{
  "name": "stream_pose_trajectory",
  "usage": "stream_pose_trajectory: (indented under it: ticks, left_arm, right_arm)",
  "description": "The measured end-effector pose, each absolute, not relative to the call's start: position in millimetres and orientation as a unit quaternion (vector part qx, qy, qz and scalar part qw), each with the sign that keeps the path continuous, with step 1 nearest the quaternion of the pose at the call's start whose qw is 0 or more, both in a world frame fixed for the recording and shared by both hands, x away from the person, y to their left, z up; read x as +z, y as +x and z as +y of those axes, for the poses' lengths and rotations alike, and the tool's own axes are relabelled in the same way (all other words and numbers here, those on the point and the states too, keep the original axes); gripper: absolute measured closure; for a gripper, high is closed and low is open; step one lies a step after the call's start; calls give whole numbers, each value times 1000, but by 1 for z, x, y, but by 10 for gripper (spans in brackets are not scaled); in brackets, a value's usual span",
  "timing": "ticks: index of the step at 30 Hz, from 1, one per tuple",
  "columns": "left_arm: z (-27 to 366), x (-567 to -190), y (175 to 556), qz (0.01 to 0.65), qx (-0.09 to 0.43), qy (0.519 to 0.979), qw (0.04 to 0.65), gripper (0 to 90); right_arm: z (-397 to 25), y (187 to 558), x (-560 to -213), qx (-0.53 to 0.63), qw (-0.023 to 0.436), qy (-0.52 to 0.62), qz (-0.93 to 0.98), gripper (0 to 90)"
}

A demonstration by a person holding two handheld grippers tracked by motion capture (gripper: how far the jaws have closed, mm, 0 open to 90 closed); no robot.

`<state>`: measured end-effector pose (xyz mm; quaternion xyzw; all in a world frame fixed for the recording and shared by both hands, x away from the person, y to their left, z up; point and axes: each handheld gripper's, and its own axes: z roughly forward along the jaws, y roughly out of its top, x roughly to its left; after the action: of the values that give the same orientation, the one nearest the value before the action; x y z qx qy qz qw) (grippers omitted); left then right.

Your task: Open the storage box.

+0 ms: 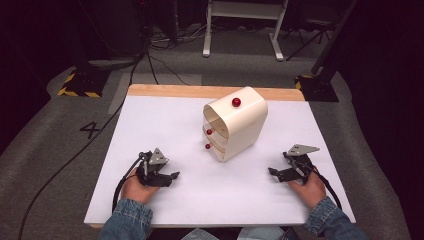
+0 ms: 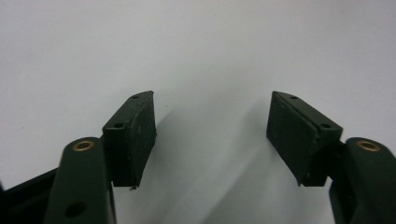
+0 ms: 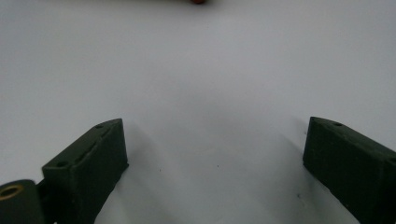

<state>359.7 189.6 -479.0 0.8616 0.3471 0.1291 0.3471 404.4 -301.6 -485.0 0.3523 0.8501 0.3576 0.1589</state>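
both grippers — left gripper [image 1: 173,175], right gripper [image 1: 271,171] — jaws wide, empty, cream cabinet [image 1: 235,129] between

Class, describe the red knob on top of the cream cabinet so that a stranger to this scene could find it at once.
Start at the white table and find the cream mini drawer cabinet standing near its middle. The top knob is the red ball on the cabinet's rounded roof. Two smaller-looking red drawer knobs sit lower, on the front facing the left gripper; this one alone sits on top.
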Motion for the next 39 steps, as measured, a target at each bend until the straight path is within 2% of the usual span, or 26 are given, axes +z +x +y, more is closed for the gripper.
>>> stream_pose_trajectory:
  ticks: [11, 13, 18, 25, 35, 39]
  left_arm:
    - [198, -450, 352, 338, 128, 830, 424, 327]
    - [199, -445, 353, 340, 110, 824, 439, 327]
    - [198, -432, 353, 335, 124, 799, 484, 338]
    - [189, -429, 357, 330, 132, 797, 489, 347]
    - [169, -429, 366, 308, 139, 764, 550, 360]
    - [153, -435, 372, 282, 148, 767, 557, 368]
  right_arm:
    - [-302, 404, -485, 358, 158, 353, 850, 64]
    - [-302, 404, -485, 358, 159, 353, 850, 64]
    - [-302, 404, -485, 358, 159, 353, 850, 64]
    - [-302, 404, -485, 358, 160, 353, 849, 65]
    - [-302, 404, -485, 358, 160, 352, 850, 64]
    - [-302, 404, -485, 358, 160, 352, 850, 64]
